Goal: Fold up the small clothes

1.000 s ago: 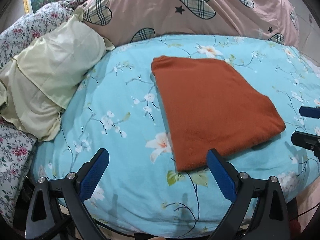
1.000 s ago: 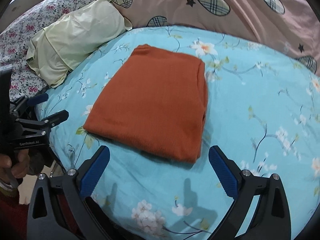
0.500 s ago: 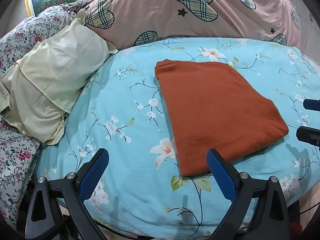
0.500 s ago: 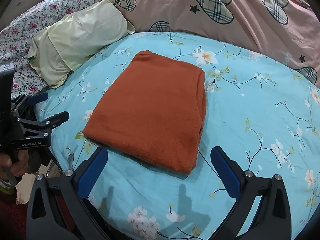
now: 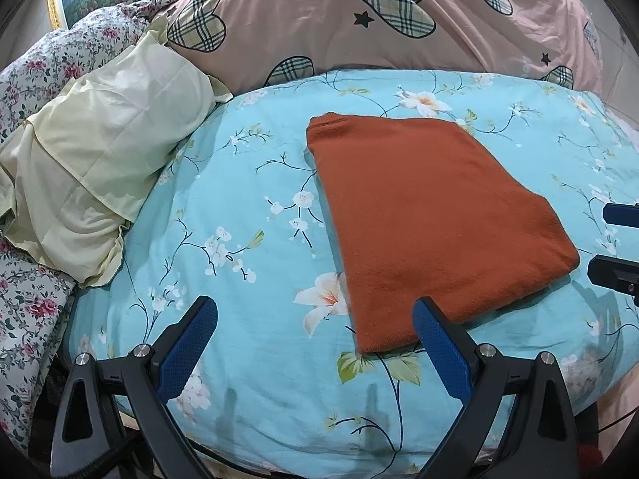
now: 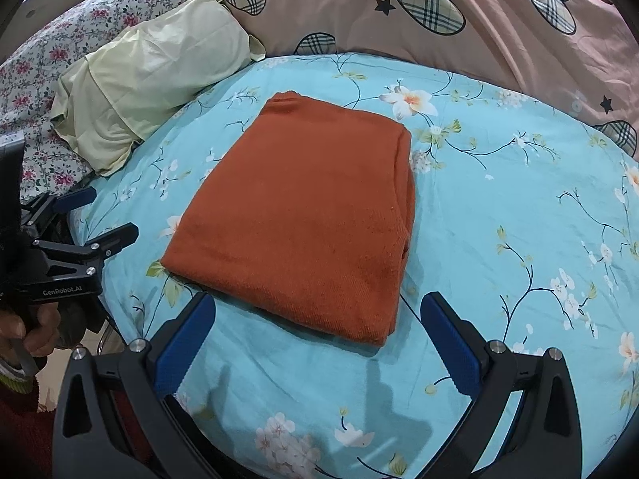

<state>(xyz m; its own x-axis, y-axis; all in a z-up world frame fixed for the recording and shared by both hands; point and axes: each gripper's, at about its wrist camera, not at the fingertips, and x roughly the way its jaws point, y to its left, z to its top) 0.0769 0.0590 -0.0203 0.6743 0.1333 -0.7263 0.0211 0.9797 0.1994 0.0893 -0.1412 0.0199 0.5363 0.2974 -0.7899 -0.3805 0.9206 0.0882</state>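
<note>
A rust-orange knit garment [image 5: 431,215] lies folded into a flat rectangle on the light blue floral bedsheet [image 5: 239,215]; it also shows in the right wrist view [image 6: 303,215]. My left gripper [image 5: 315,339] is open and empty, held over the sheet by the garment's near left corner. My right gripper [image 6: 317,331] is open and empty, just short of the garment's near edge. The left gripper shows at the left edge of the right wrist view [image 6: 96,219], and the right gripper's fingers [image 5: 615,271] show at the right edge of the left wrist view.
A pale yellow pillow [image 5: 92,175] lies left of the garment. A pink quilt with plaid hearts [image 5: 379,16] is piled behind it. A floral quilt [image 5: 28,303] covers the far left. The sheet's near edge drops off below the grippers.
Both grippers have pulled back a little from the garment and stayed open. The garment has not moved.
</note>
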